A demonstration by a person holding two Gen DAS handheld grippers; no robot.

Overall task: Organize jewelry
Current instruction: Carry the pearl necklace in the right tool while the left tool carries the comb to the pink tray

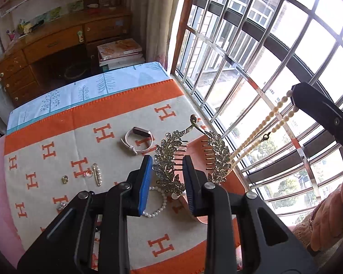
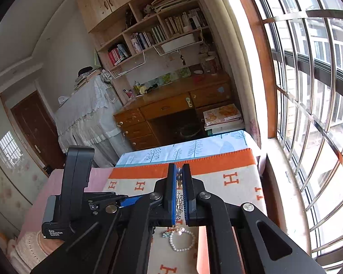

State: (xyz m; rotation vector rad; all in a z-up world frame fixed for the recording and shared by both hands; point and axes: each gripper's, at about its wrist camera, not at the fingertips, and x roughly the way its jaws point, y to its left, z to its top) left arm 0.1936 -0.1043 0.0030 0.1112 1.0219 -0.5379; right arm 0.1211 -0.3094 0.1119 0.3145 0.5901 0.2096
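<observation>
Left hand-held gripper (image 1: 167, 178) angled down gripping leaf comb (image 1: 171, 159); right hand-held gripper (image 2: 178, 191) raised, clamped.

Your right gripper (image 2: 178, 180) is shut above the orange-and-cream blanket (image 2: 217, 182) — a pearl bracelet (image 2: 181, 239) lies on it just below the fingers.

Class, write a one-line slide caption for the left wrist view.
Left gripper holds a gold leaf hair comb above the orange H-patterned blanket; a beaded necklace hangs from the right gripper.
</observation>
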